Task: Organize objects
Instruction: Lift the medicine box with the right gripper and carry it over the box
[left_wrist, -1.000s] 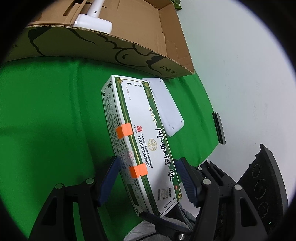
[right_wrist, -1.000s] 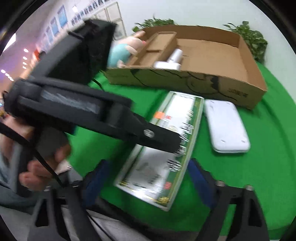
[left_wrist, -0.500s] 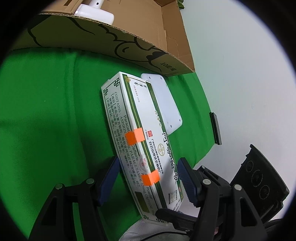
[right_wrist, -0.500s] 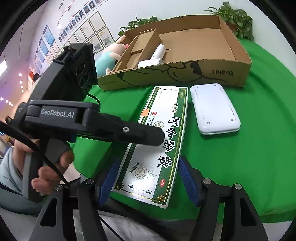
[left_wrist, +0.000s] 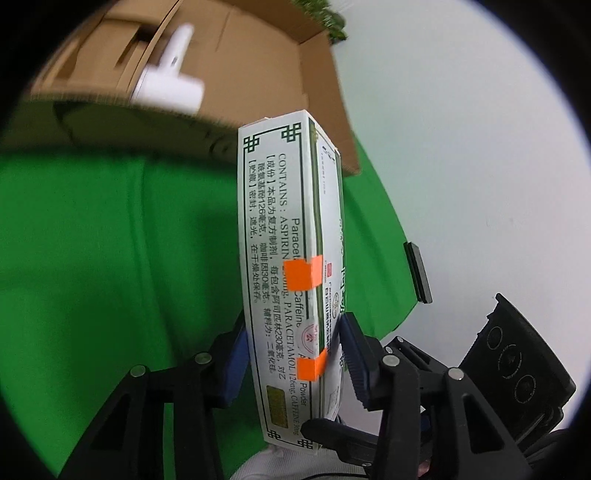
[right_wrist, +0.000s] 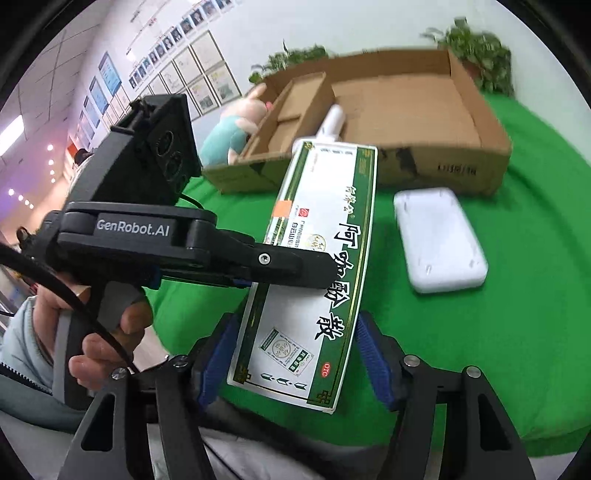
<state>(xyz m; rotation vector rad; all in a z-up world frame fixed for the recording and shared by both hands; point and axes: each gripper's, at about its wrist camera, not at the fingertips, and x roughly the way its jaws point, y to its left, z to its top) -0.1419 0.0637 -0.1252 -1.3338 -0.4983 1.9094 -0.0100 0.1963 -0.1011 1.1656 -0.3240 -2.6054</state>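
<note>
My left gripper (left_wrist: 293, 356) is shut on a long white-and-green medicine box (left_wrist: 286, 258) with two orange tape tabs, holding it lifted and tipped above the green cloth. In the right wrist view the same box (right_wrist: 321, 258) hangs in front of my right gripper (right_wrist: 293, 354), whose blue pads stand at either side of the box's near end; I cannot tell whether they touch it. The left gripper's body (right_wrist: 192, 247) crosses the box from the left. An open cardboard box (right_wrist: 402, 110) lies behind, with a white handheld device (left_wrist: 168, 79) inside it.
A flat white device (right_wrist: 439, 240) lies on the green cloth (right_wrist: 517, 295) right of the medicine box. A plush toy (right_wrist: 236, 129) sits at the cardboard box's left end. Plants stand behind. A small black object (left_wrist: 417, 271) lies beyond the cloth's edge.
The left gripper has closed on the medicine box and lifted it off the cloth, tipping it onto its edge. The right gripper has moved closer to the box's near end.
</note>
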